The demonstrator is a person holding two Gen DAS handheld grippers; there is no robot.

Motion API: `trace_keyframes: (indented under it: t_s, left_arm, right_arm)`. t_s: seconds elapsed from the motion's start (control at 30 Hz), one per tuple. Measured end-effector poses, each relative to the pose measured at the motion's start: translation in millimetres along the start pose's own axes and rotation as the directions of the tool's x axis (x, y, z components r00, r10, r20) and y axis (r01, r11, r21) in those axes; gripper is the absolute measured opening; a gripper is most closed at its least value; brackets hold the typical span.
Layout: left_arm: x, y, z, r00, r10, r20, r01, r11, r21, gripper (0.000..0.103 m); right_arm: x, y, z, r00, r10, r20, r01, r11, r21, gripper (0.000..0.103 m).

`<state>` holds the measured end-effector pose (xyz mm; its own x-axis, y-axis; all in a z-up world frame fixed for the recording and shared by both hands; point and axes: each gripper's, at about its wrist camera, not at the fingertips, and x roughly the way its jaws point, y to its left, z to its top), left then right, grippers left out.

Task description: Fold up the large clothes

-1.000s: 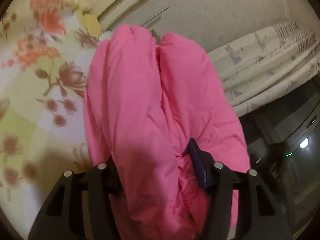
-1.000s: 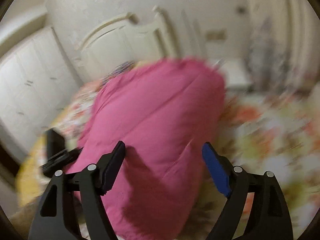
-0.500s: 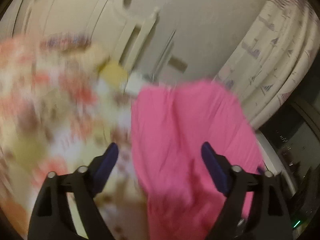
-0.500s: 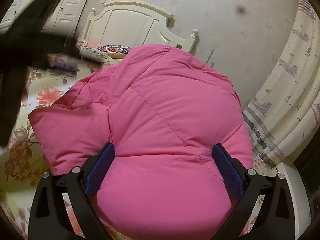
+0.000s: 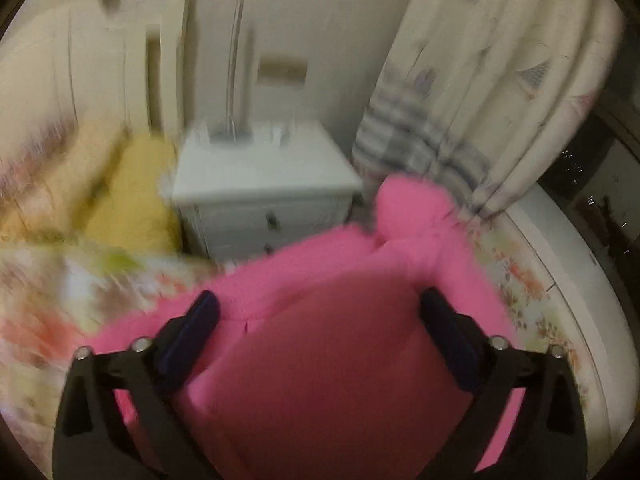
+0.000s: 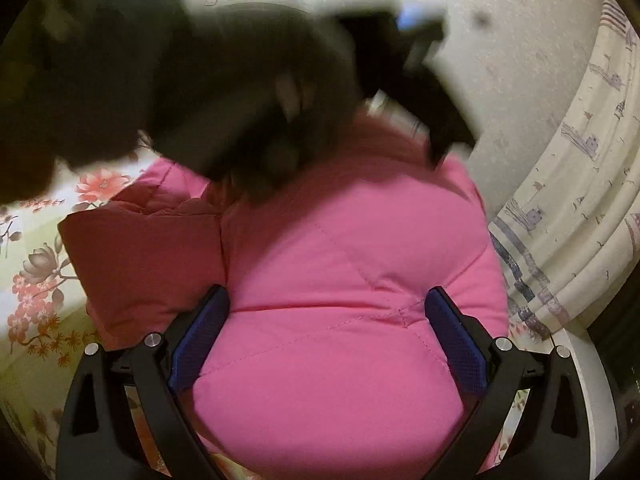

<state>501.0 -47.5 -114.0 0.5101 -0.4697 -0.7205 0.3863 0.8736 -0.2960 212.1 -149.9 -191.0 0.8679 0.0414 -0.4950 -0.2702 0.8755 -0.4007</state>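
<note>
A puffy pink quilted jacket (image 6: 340,264) lies bundled on a floral bedsheet (image 6: 36,280). My right gripper (image 6: 328,296) stands open low over it, blue pads either side of a fat bulge without squeezing it. In the left wrist view, blurred by motion, the jacket (image 5: 328,360) fills the gap under my left gripper (image 5: 320,300). Its jaws are opening wide and the pads are clear of the fabric. A dark sleeve (image 6: 160,80) and the left tool's body cross the top of the right wrist view, hiding the jacket's far end.
A white nightstand (image 5: 264,184) stands beyond the bed's corner, with a yellow pillow (image 5: 136,192) and a cream headboard to its left. A patterned curtain (image 5: 480,100) hangs at the right. The bed's white edge (image 5: 560,272) curves along the right.
My left gripper let go of the pink fold it pinched, opened wide and swung up and across. My right gripper dropped onto the jacket and widened, then kept still.
</note>
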Motion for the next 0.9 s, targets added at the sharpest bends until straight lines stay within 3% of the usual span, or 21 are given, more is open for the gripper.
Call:
trace_keyframes:
  t_s: [0.03, 0.07, 0.17, 0.37, 0.5, 0.67, 0.77, 0.9]
  left_arm:
    - [9, 14, 2, 0.998, -0.054, -0.014, 0.053, 0.997, -0.063, 0.101]
    - [14, 20, 6, 0.998, -0.062, -0.033, 0.059, 0.995, -0.08, 0.101]
    - [28, 25, 8, 0.996, -0.037, -0.086, 0.033, 0.998, -0.047, 0.101]
    - [37, 56, 2, 0.992, -0.116, -0.046, 0.109, 0.985, -0.131, 0.101]
    - [33, 58, -4, 0.991, -0.132, 0.004, 0.131, 0.981, -0.142, 0.101]
    - [27, 56, -9, 0.992, -0.117, 0.052, 0.124, 0.983, -0.137, 0.101]
    - [21, 54, -10, 0.994, -0.099, 0.044, 0.104, 0.983, -0.15, 0.101]
    - [-22, 41, -19, 0.995, 0.016, 0.094, -0.005, 0.993, -0.114, 0.101]
  right_arm:
    - [-1, 1, 1, 1.0, 0.001, 0.006, -0.001, 1.0, -0.009, 0.099]
    - [-1, 3, 3, 1.0, 0.001, 0.009, -0.001, 1.0, -0.019, 0.099]
    - [4, 8, 8, 1.0, -0.001, 0.021, 0.001, 1.0, -0.028, 0.099]
    - [13, 15, 13, 0.999, -0.017, 0.045, 0.02, 0.998, -0.067, 0.099]
    - [15, 19, 11, 0.998, -0.019, 0.054, 0.024, 0.996, -0.088, 0.099]
    - [18, 18, 7, 0.998, -0.027, 0.053, 0.031, 0.996, -0.088, 0.099]
    - [14, 10, 6, 0.999, 0.003, 0.049, 0.002, 0.996, -0.095, 0.099]
    - [-30, -20, 3, 0.996, 0.075, 0.052, -0.073, 0.997, -0.04, 0.097]
